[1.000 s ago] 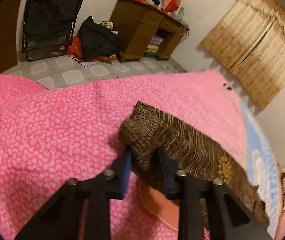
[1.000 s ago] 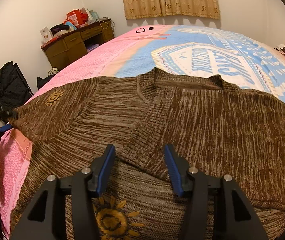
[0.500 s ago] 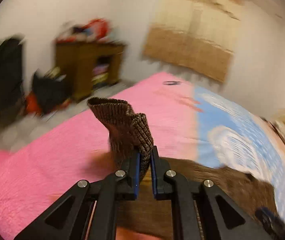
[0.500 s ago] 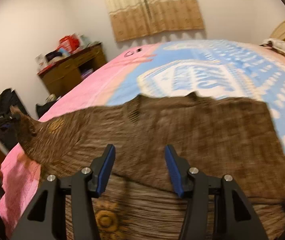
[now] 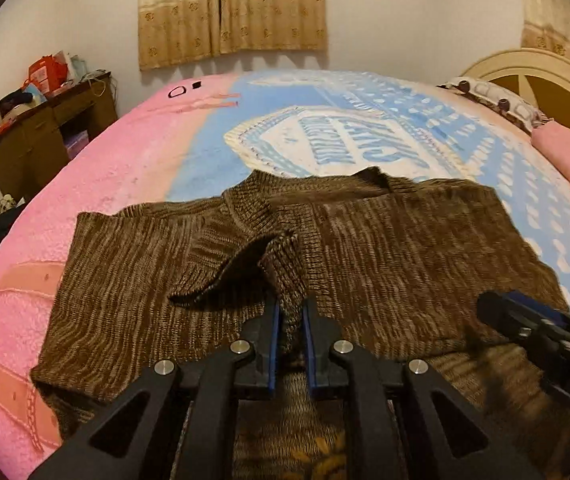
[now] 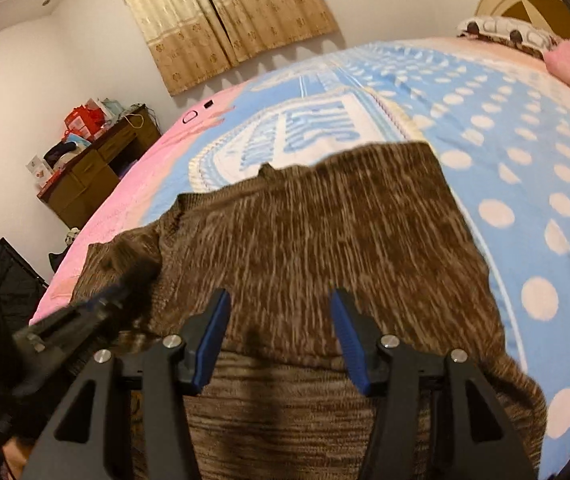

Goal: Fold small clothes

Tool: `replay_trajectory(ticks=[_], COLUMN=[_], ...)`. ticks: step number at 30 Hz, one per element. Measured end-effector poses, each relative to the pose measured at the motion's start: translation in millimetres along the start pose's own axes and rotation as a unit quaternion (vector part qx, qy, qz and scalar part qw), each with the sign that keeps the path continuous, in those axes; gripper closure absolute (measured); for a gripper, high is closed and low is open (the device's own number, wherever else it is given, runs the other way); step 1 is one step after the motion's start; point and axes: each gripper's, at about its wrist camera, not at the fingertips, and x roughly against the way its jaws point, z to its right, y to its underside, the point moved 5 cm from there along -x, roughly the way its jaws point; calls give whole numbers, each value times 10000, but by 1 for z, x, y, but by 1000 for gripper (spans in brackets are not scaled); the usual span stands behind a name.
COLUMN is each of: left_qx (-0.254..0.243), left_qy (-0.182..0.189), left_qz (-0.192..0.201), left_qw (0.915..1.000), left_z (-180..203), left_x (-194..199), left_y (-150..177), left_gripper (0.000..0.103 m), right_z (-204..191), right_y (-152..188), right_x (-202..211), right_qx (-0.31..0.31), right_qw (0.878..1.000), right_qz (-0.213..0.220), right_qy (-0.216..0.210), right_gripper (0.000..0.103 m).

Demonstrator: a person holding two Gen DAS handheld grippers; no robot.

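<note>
Item: brown knit sweater (image 5: pixel 385 248), lying flat on the bed (image 5: pixel 133 168), partly over the blue print panel
Landmark: sweater collar (image 5: pixel 373 178), at the far edge
Left sleeve: cuff (image 5: pixel 285 280) lifted and drawn across the chest, near side of the collar, arching clear of the body cloth
Left gripper (image 5: pixel 289 316): jaws clamped on the cuff; judged to be carrying the sleeve inward so it lands flat on the body as a first fold
Right gripper (image 6: pixel 281 320): jaws apart, holding nothing, low over the near hem, right of the collar; likely poised to pin or smooth the body while the sleeve comes over
Right shoulder side: appears already squared, edge straight; blur hides detail
Fold stage: early, judged; sleeve not yet laid down, body not yet halved
Risk: cuff may drag the knit body and ruck it
Background: curtain (image 5: pixel 233 8) and desk (image 5: pixel 45 132), beyond the collar; headboard (image 5: pixel 533 76) to its right
</note>
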Motion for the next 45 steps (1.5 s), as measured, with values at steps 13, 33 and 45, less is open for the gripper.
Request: replay_trajectory(ticks=[13,33,45], left_qx=[1370,1712,2540], left_qy=[-99,185,857], left_qz=[106,336,764], left_qw=[9905,9845,9604], left_z=[-81,-84,-106], left_x=[51,38,46], left_y=[51,70,71], left_gripper=[27,17,18], right_z=[-29,-98,-87], right_y=[-13,-36,-66], right_x=[1,-113,-50], right_qx=[-59,1345,1255], right_qw=[9984,9882,9908], right_qz=[3,-725,405], right_qy=[-564,140,295], right_gripper=[39,87,95])
